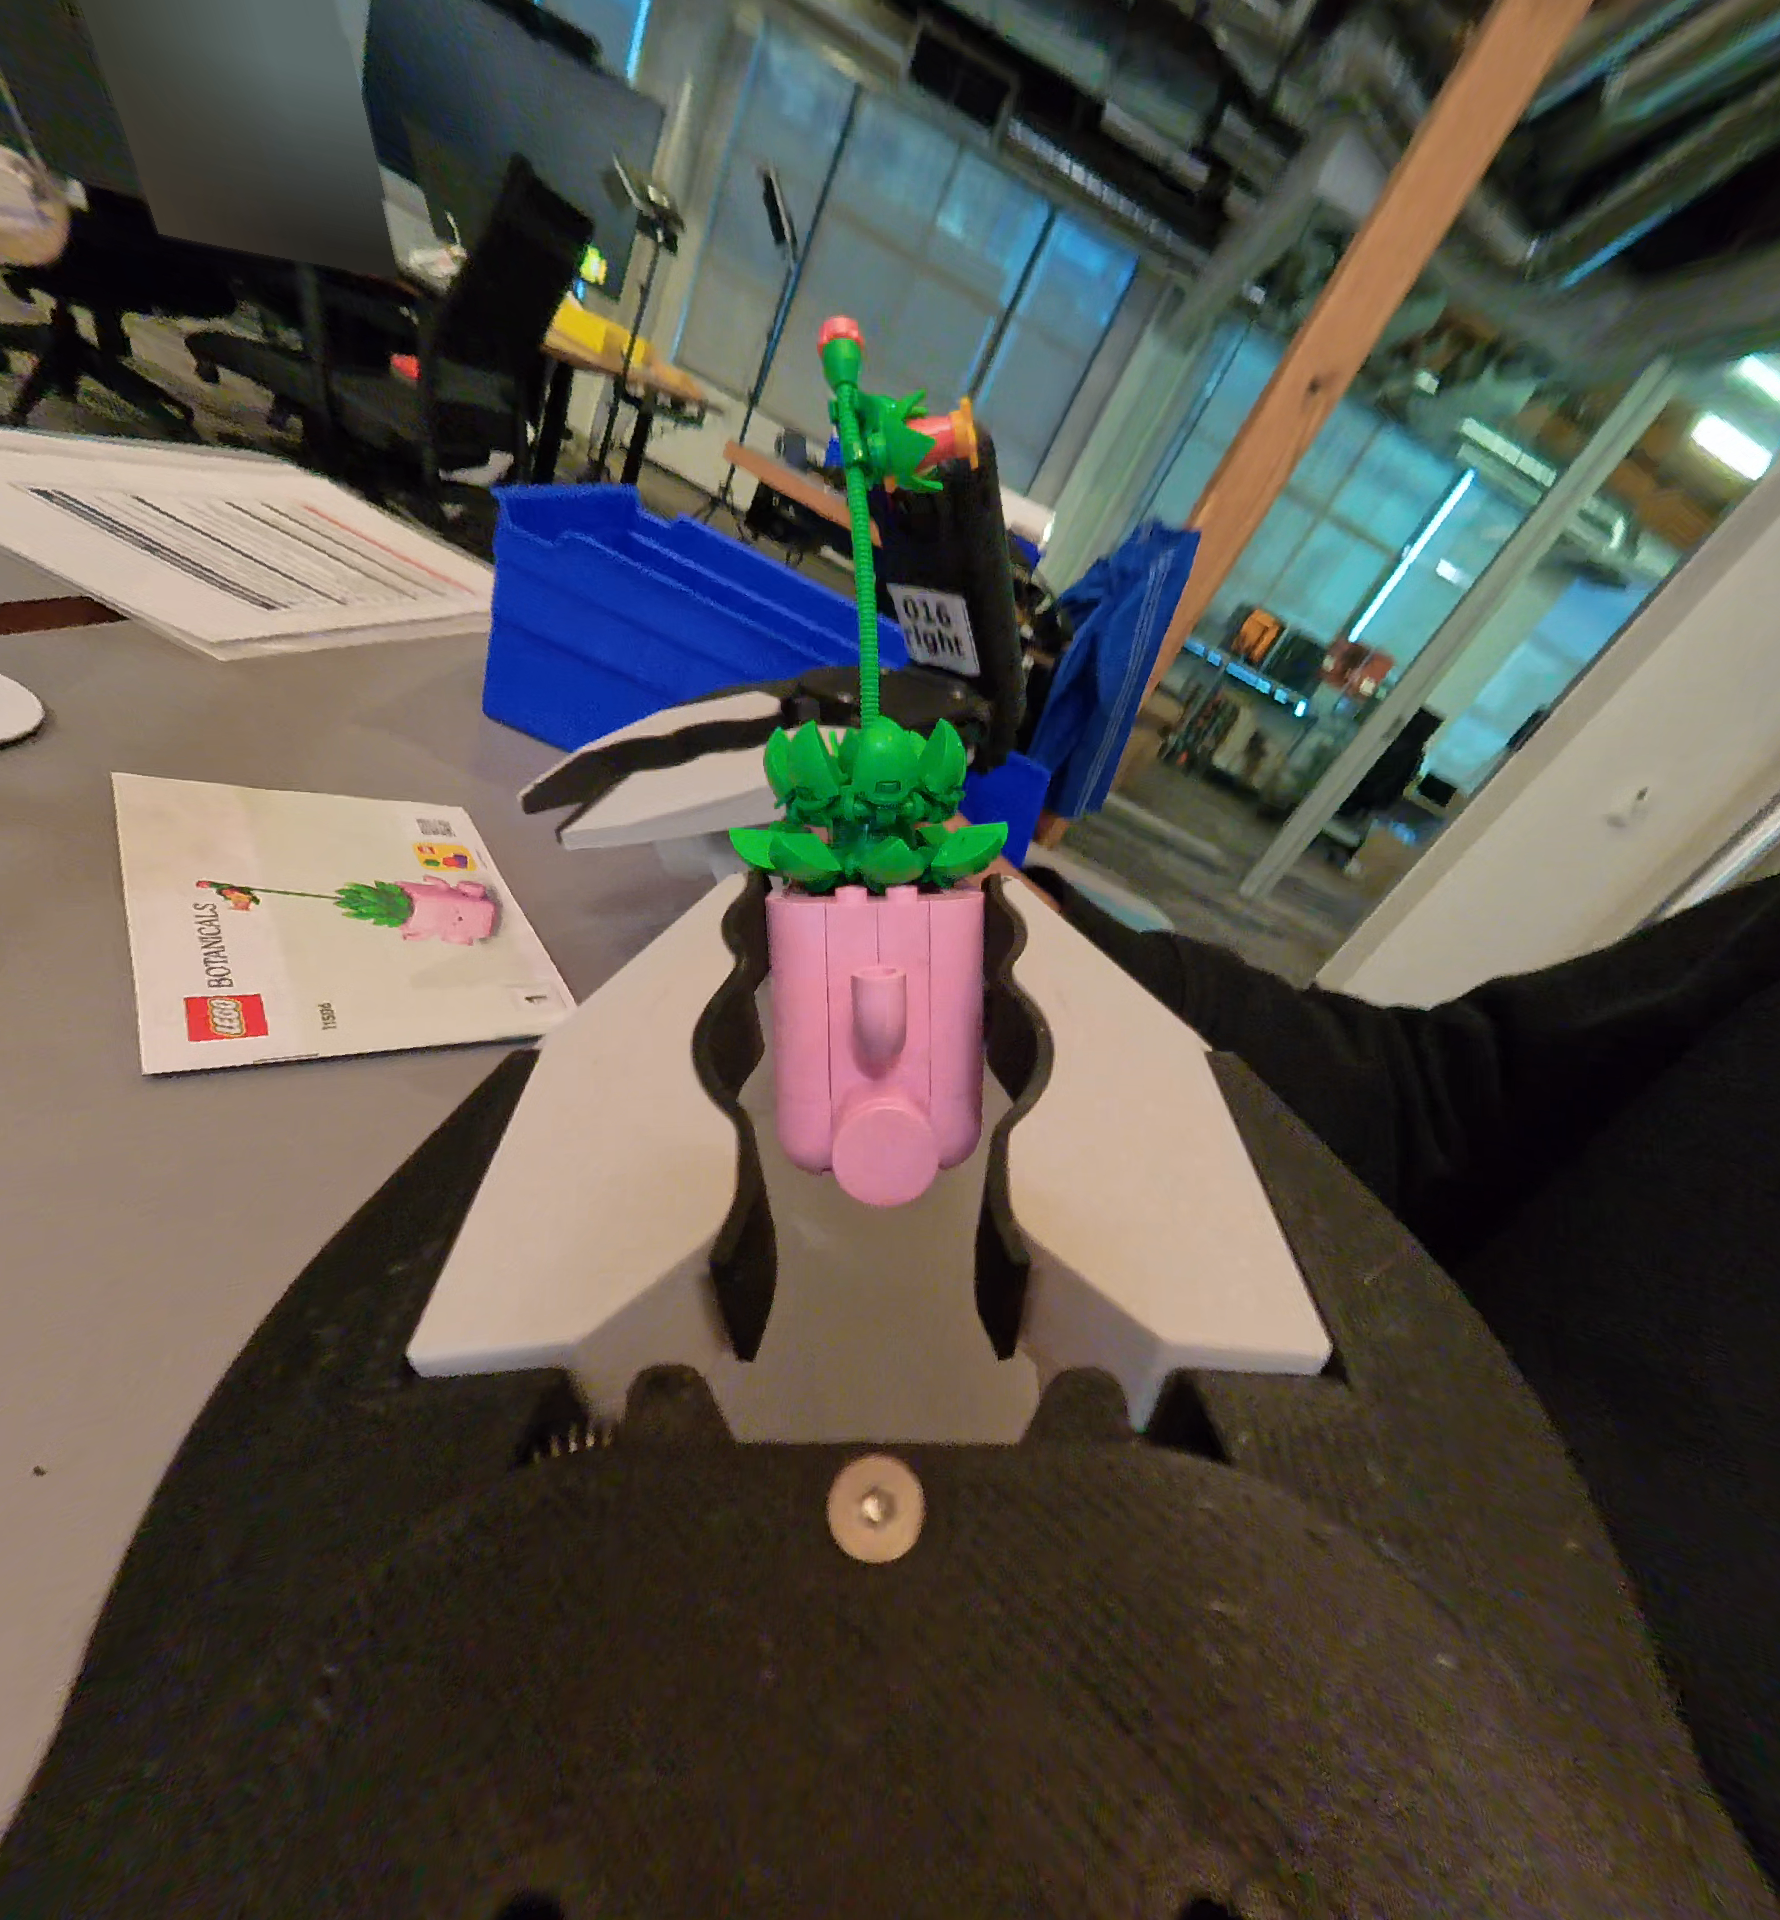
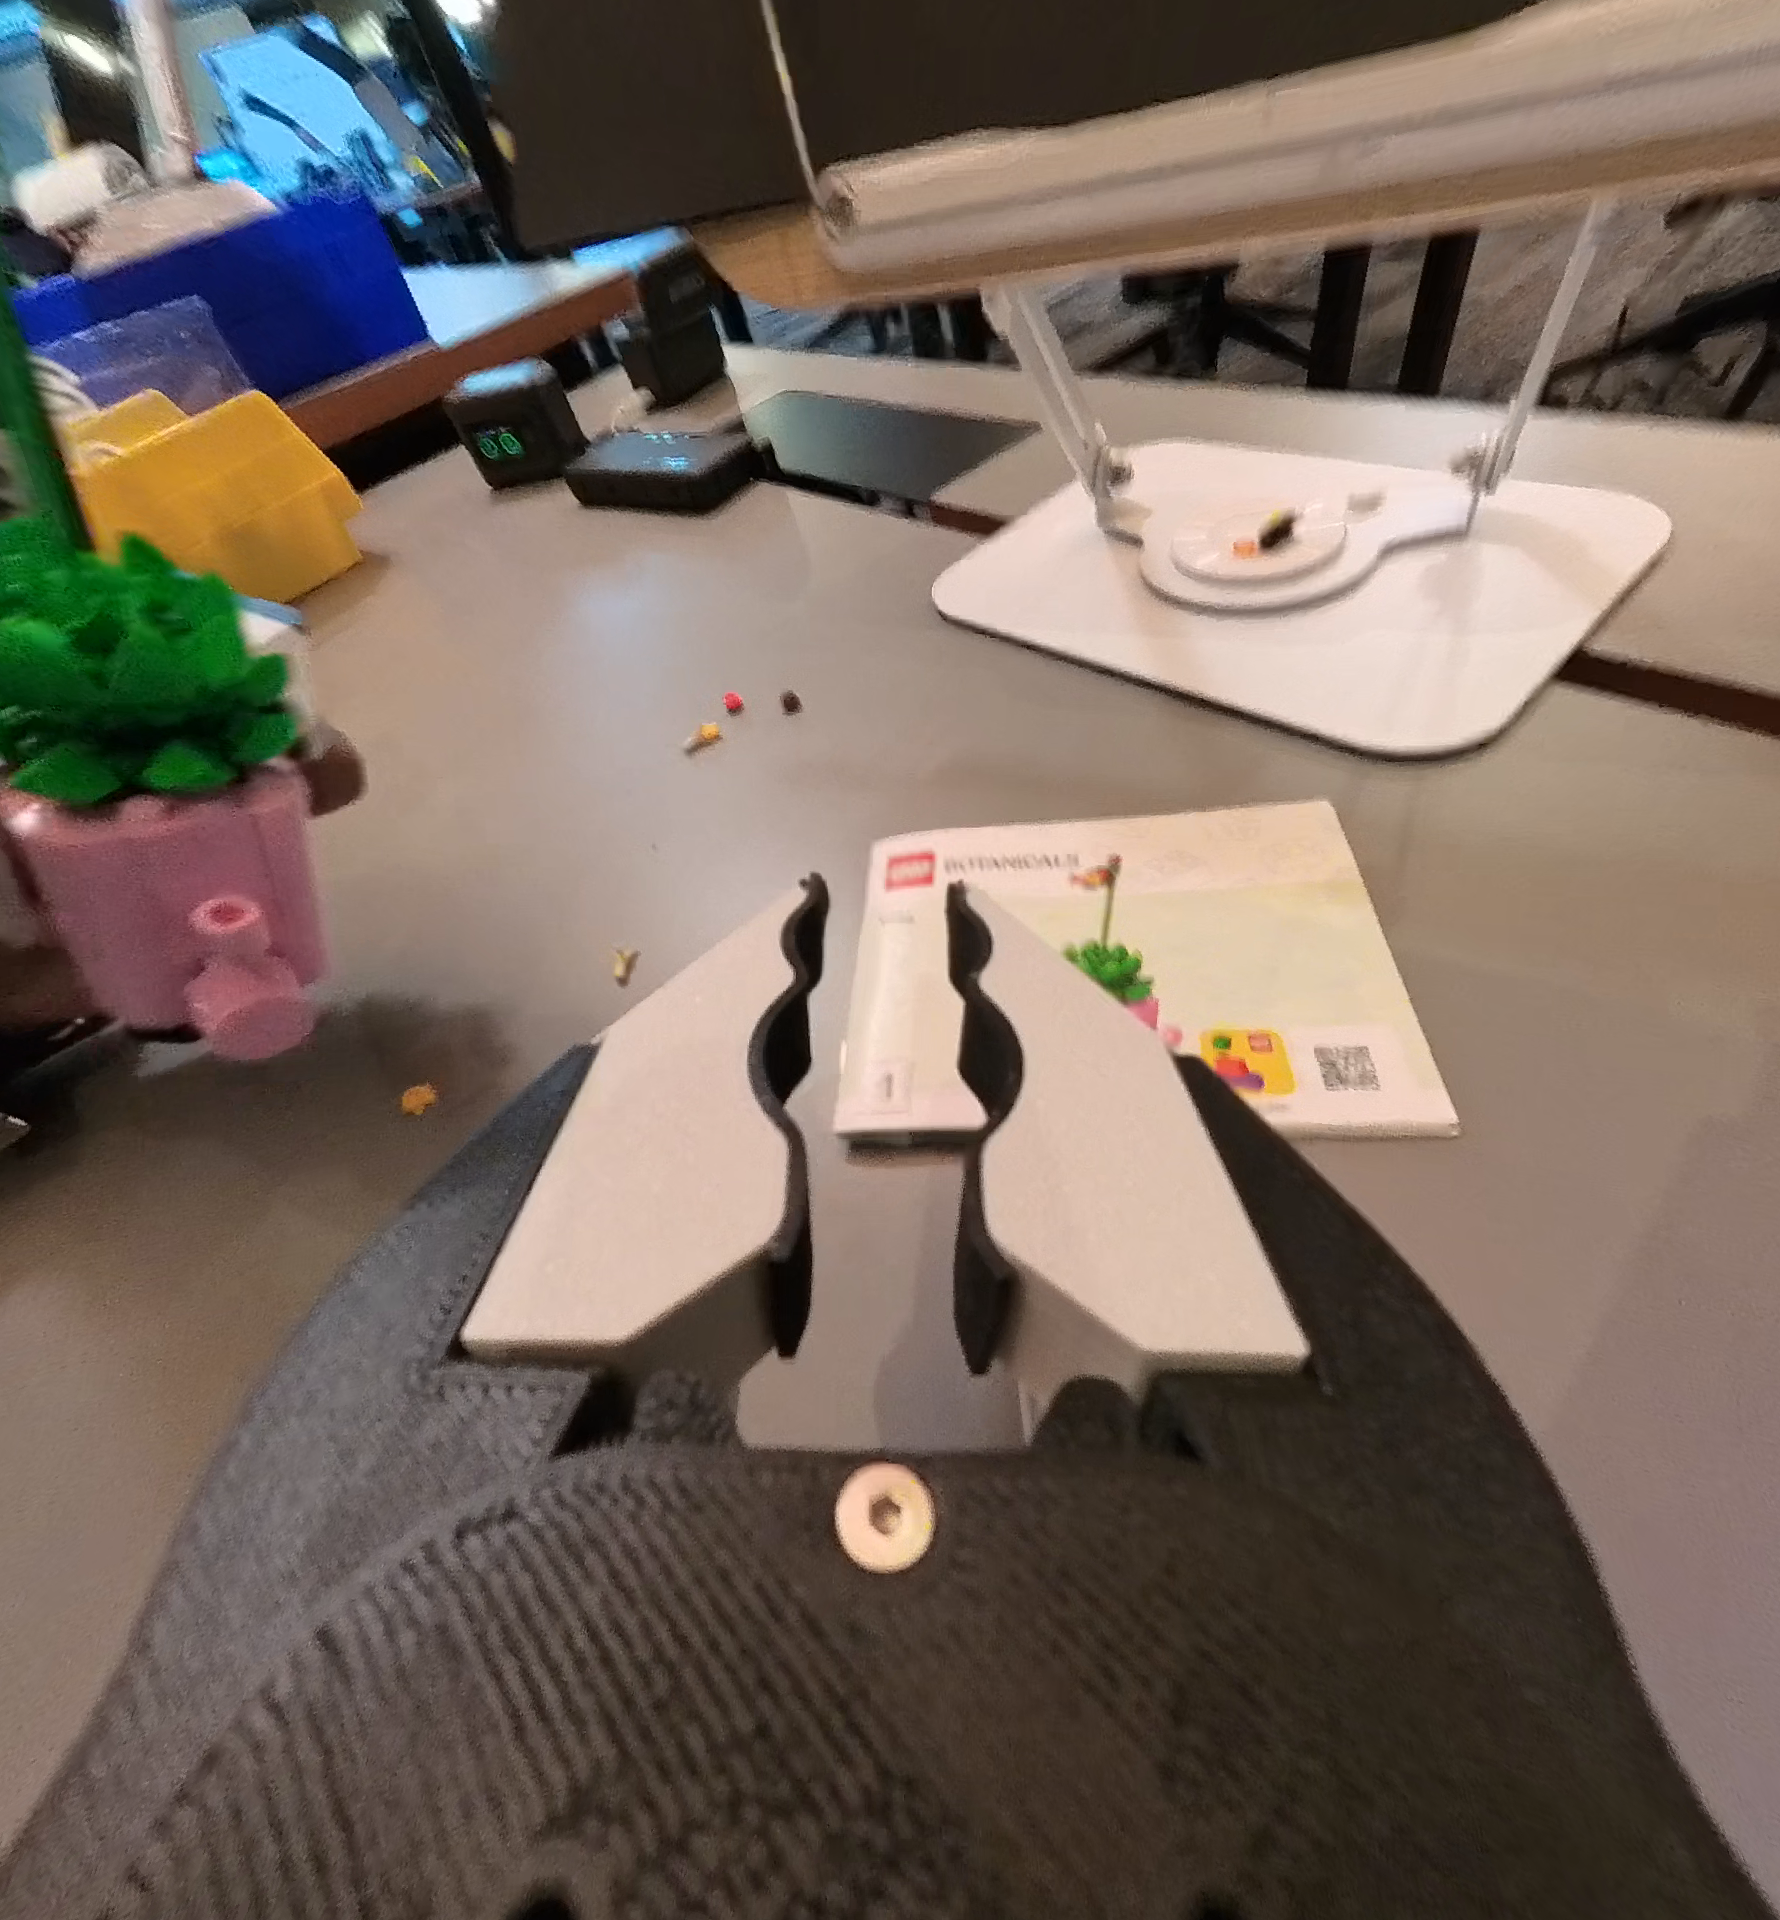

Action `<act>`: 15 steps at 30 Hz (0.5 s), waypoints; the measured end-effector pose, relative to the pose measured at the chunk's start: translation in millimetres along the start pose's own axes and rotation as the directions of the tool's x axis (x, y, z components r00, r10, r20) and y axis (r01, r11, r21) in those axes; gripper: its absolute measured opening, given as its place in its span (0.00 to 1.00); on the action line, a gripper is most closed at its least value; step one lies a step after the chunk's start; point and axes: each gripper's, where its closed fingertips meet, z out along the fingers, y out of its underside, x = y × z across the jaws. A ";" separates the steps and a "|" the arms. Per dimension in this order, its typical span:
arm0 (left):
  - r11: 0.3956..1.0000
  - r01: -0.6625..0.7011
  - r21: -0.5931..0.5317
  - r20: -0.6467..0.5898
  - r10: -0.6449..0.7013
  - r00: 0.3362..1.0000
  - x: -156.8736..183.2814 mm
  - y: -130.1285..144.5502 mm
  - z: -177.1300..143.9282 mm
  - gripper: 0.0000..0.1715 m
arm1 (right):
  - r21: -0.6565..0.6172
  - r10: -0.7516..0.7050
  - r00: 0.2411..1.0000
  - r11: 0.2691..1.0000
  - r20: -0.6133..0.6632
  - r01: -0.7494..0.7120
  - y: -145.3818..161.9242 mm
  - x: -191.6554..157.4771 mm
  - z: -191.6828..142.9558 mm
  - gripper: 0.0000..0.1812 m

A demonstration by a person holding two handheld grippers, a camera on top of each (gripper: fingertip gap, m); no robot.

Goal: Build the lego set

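Note:
My left gripper (image 1: pixel 873 894) is shut on the pink pot (image 1: pixel 875 1039) of the lego plant and holds it upright above the table. Green leaves (image 1: pixel 865 800) fill the pot's top. A thin green stem (image 1: pixel 865 582) rises to a red and orange flower (image 1: pixel 927 431). The pot also shows at the left of the right wrist view (image 2: pixel 169 894). My right gripper (image 2: pixel 884 894) is open with a narrow gap and empty, over the near edge of the instruction booklet (image 2: pixel 1229 956). In the left wrist view it (image 1: pixel 574 810) sits just behind and left of the plant.
Small loose pieces (image 2: pixel 730 704) lie scattered on the grey table (image 2: pixel 553 644), one orange bit (image 2: pixel 418 1096) near my right fingers. A white stand base (image 2: pixel 1385 644), a yellow bin (image 2: pixel 221 488), a blue bin (image 1: pixel 637 613) and printed sheets (image 1: pixel 242 551) ring the work area.

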 end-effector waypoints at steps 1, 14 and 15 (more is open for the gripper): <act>1.000 0.012 0.027 -0.002 -0.012 1.000 -1.0 -3.9 -2.5 0.23 | 0.043 -0.022 1.000 0.999 0.017 0.021 -6.5 -4.3 -1.8 0.14; 0.990 -0.025 0.135 -0.019 0.027 0.999 4.3 -21.8 -14.3 0.22 | 0.172 -0.037 0.835 0.983 0.549 -0.069 -37.2 -122.1 -14.1 0.31; 0.990 -0.034 0.134 -0.024 0.037 0.999 6.3 -21.5 -13.3 0.22 | 0.163 -0.038 0.828 0.985 0.559 -0.065 -34.9 -126.3 -12.5 0.30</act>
